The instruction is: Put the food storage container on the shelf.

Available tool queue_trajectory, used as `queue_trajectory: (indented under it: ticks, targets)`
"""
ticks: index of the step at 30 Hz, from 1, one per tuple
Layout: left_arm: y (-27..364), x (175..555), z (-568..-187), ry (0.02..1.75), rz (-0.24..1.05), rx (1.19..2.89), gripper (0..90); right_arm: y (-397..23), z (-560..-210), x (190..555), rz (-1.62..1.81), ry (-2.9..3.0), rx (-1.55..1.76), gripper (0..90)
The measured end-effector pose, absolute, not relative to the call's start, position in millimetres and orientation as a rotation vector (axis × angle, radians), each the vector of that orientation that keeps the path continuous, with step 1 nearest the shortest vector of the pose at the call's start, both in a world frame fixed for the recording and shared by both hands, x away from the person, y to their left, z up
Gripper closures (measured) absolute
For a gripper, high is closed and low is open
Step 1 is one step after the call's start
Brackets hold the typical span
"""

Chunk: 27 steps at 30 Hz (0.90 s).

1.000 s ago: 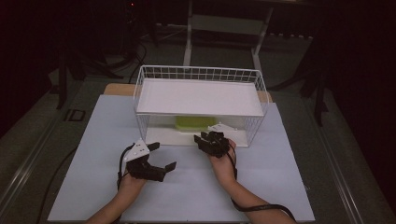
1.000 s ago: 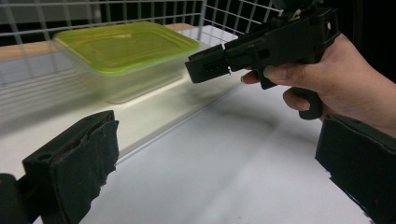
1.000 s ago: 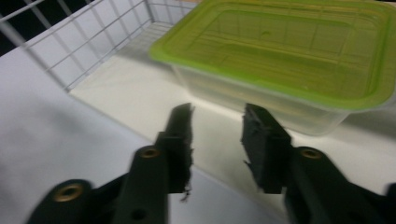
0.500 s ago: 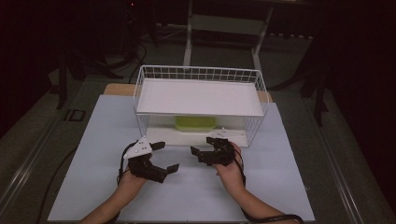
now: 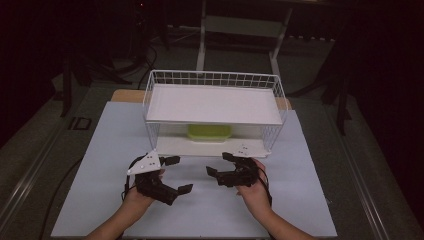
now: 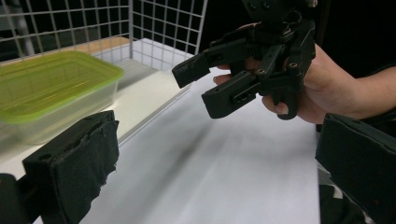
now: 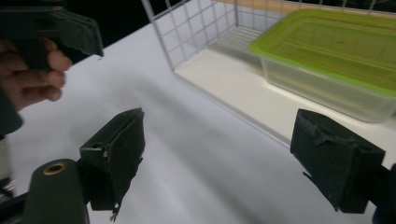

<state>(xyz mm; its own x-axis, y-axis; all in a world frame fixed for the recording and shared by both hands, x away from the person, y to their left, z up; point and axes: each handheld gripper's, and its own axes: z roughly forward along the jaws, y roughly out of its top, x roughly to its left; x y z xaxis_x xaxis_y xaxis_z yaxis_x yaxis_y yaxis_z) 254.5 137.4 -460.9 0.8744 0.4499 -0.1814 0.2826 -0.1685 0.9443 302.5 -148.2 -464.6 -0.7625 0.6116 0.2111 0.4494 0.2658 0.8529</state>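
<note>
Nearest the camera, the person's two hands sit over the pale blue-white sheet (image 5: 100,165) on the table, each holding a black tool. The left gripper (image 5: 172,174) has its jaws spread wide with nothing between them. The right gripper (image 5: 220,164) is also spread and empty; a second ago it was right up at the front edge of the rack with its jaws much closer together, and since then its jaws have just been opening while the hand drew back toward the person. Judging from that, the right tool has let go of something at the rack and the step of placing it looks finished. The left hand has shifted only a little from where it was. Just beyond the hands stands the white wire rack (image 5: 277,92), with a flat upper shelf and a lower board. The container with the green lid (image 5: 209,132) rests on that lower board, under the upper shelf, well apart from both tools. The upper shelf hides most of the container from above; the gripper views show it closer, clear-sided, but cut off at the frame edge. Whether anything is inside it cannot be told. The room behind the table is too dark to read.
</note>
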Motion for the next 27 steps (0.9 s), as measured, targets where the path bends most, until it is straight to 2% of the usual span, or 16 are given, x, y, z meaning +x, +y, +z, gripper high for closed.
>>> queue_trajectory:
  ticks: [13,27]
  targets:
    - [143,226,-460,0.523,0.165,1.770,0.0,-175,-461,269,1.531,2.374,0.905,17.8]
    - [152,212,-482,0.505,0.161,1.795,0.0,-204,-472,251,1.500,2.382,0.889,17.8]
